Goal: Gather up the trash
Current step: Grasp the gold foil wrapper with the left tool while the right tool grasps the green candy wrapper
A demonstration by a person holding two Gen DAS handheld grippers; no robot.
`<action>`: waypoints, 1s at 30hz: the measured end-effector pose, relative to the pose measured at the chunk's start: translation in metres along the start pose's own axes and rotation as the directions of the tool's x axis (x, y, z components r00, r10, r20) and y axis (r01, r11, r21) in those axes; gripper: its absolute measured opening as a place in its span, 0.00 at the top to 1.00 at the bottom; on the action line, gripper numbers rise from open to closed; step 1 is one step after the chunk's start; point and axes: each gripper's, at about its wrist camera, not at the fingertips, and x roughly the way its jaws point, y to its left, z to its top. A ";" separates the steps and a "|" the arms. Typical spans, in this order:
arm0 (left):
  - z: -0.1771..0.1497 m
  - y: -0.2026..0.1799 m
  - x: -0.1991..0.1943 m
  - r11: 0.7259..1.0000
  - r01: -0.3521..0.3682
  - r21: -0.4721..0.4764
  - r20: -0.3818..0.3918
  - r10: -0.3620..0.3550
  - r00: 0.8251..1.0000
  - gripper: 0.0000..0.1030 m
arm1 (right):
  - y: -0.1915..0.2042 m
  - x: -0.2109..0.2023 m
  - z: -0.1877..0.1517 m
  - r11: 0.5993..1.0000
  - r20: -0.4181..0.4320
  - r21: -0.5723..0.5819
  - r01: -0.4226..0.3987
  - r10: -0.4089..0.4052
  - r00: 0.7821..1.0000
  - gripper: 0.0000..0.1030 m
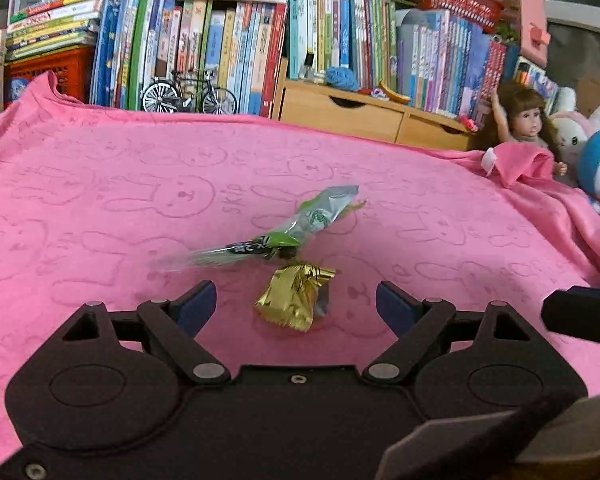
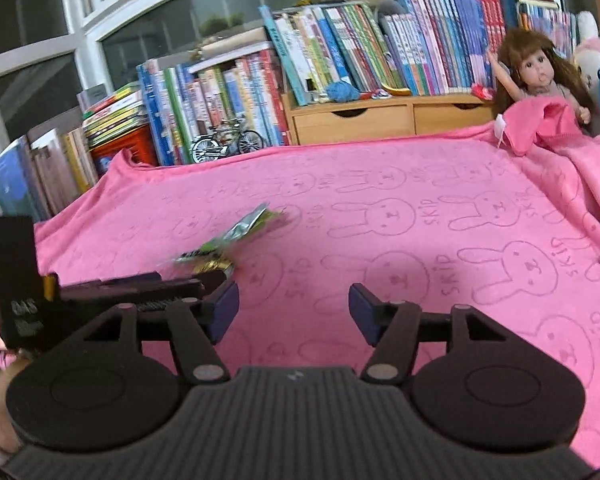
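left hand-held gripper (image 1: 296, 300): wide open, empty; gold wrapper (image 1: 294, 298) between fingers | right hand-held gripper (image 2: 293, 312): wide open, empty

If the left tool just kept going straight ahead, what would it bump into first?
Most likely the gold wrapper, lying just ahead between the open left tool's fingers; the green wrapper lies right behind it.

Two wrappers: green wrapper (image 1: 300, 224), gold wrapper (image 1: 294, 298); one doll (image 1: 528, 128).
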 end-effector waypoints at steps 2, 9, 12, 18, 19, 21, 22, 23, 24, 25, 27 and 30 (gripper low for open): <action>0.001 -0.003 0.013 1.000 -0.013 0.010 -0.017 0.013 1.000 0.19 | -0.003 0.007 0.006 1.000 -0.013 0.012 0.003 -0.003 1.000 0.27; -0.002 -0.004 0.021 1.000 0.009 0.017 -0.027 -0.008 1.000 0.62 | 0.001 0.032 0.019 1.000 -0.042 -0.009 0.018 -0.018 0.999 0.24; -0.003 -0.001 0.020 1.000 0.010 0.012 -0.032 -0.009 0.999 0.70 | 0.006 0.041 0.023 1.000 -0.047 -0.012 0.021 -0.021 0.999 0.23; -0.008 0.005 0.001 0.999 0.007 0.036 -0.001 -0.007 1.000 0.71 | 0.016 0.062 0.031 1.000 -0.065 0.007 0.014 -0.013 0.998 0.23; -0.009 0.007 -0.004 0.999 0.003 0.043 0.006 -0.004 1.000 0.71 | 0.019 0.066 0.032 1.000 -0.064 0.012 0.017 -0.017 0.998 0.23; -0.012 0.011 -0.013 0.999 -0.003 0.050 0.016 0.003 1.000 0.71 | 0.024 0.076 0.036 0.999 -0.061 0.020 0.028 -0.027 0.998 0.23; -0.014 0.013 -0.019 0.999 -0.009 0.046 0.016 0.008 1.000 0.71 | 0.027 0.081 0.037 0.999 -0.062 0.023 0.029 -0.028 0.998 0.22; -0.016 0.016 -0.023 0.999 -0.009 0.041 0.019 0.008 1.000 0.71 | 0.031 0.087 0.039 0.999 -0.068 0.027 0.024 -0.022 0.997 0.22; -0.019 0.019 -0.029 0.999 -0.003 0.034 0.023 0.002 1.000 0.71 | 0.033 0.093 0.041 0.999 -0.076 0.034 0.012 -0.010 0.997 0.22; -0.022 0.022 -0.035 1.000 0.001 0.028 0.027 -0.002 1.000 0.71 | 0.037 0.100 0.043 0.999 -0.086 0.045 -0.001 0.005 0.996 0.22; -0.027 0.027 -0.045 1.000 0.005 0.023 0.036 -0.005 0.999 0.71 | 0.043 0.112 0.046 0.998 -0.103 0.061 -0.007 0.014 0.995 0.22; -0.031 0.033 -0.060 0.999 -0.002 0.033 0.051 0.001 0.999 0.71 | 0.054 0.131 0.049 0.998 -0.132 0.068 -0.011 0.020 0.991 0.22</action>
